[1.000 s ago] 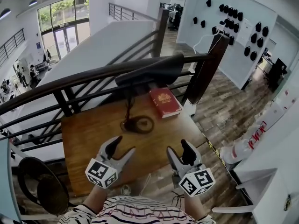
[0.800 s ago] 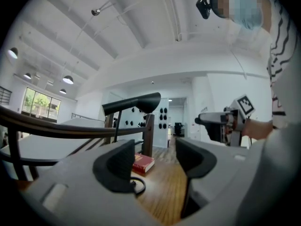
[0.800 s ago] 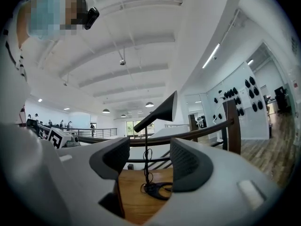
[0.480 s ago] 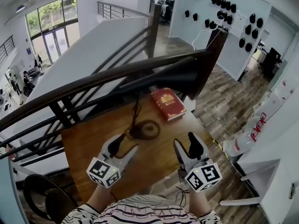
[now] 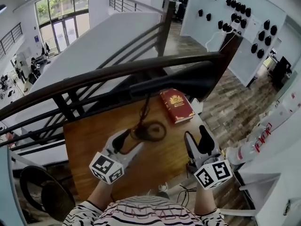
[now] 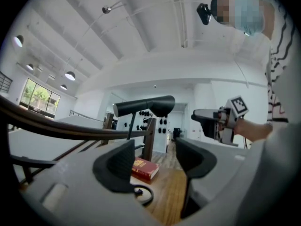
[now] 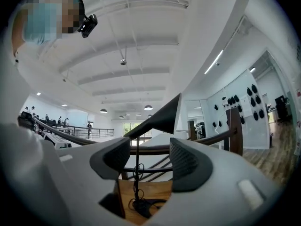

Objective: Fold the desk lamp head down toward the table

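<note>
The black desk lamp stands on the wooden table (image 5: 89, 145). Its long head (image 5: 176, 83) lies level on a thin stem above a round base (image 5: 151, 131). My left gripper (image 5: 128, 144) is open and empty, its tips just left of the base. My right gripper (image 5: 198, 142) is open and empty too, to the right of the base. The left gripper view shows the lamp head (image 6: 146, 106) above and beyond the open left gripper (image 6: 153, 161), with the base (image 6: 143, 195) low between the jaws. In the right gripper view the head (image 7: 162, 117) and stem (image 7: 137, 173) show beyond the open right gripper (image 7: 149, 160).
A red book (image 5: 177, 105) lies at the table's far right corner. A dark wooden railing (image 5: 108, 73) with black bars runs right behind the table, with a drop to a lower floor beyond. A black chair (image 5: 42, 194) sits at the lower left.
Both grippers have moved forward over the table toward the lamp base. Their jaws have stayed open, and the lamp has not moved.
</note>
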Tool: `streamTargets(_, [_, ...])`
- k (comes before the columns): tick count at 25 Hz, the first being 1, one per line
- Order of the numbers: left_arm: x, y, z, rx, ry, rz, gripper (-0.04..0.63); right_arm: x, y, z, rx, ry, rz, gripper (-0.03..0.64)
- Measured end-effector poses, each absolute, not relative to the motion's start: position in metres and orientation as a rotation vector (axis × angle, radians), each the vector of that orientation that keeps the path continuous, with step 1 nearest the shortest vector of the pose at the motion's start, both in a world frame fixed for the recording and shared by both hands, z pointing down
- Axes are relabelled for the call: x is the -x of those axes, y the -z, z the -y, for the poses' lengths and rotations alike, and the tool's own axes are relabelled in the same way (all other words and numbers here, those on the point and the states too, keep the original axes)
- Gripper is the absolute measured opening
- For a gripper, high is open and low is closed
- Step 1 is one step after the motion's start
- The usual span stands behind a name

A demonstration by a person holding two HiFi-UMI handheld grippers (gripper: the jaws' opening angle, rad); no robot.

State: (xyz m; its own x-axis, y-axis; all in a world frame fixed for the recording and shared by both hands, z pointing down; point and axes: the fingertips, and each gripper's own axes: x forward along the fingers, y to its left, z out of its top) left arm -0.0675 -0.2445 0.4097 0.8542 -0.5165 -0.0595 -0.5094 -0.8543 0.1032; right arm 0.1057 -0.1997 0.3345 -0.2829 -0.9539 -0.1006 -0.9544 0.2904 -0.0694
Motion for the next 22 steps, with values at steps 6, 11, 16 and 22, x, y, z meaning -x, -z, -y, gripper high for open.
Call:
streamTargets(6, [0.038, -0.398, 0.268, -2.968, 0.113, 0.935, 0.268, -0.137, -0.310, 0.226, 1.684, -0.137, -2.548, 0.249])
streamTargets(11, [0.018, -0.386, 0.299, -2.945, 0.144, 1.071, 0.268, -0.164, -0.274, 0.240, 1.617, -0.312, -2.605, 0.245])
streamTargets(16, [0.001, -0.382, 0.328, -2.910, 0.140, 1.143, 0.255, -0.181, -0.242, 0.251, 1.614, -0.509, -2.635, 0.242])
streamTargets(22, [-0.026, -0.384, 0.352, -2.931, 0.102, 1.137, 0.255, -0.195, -0.214, 0.269, 1.566, -0.638, -2.632, 0.236])
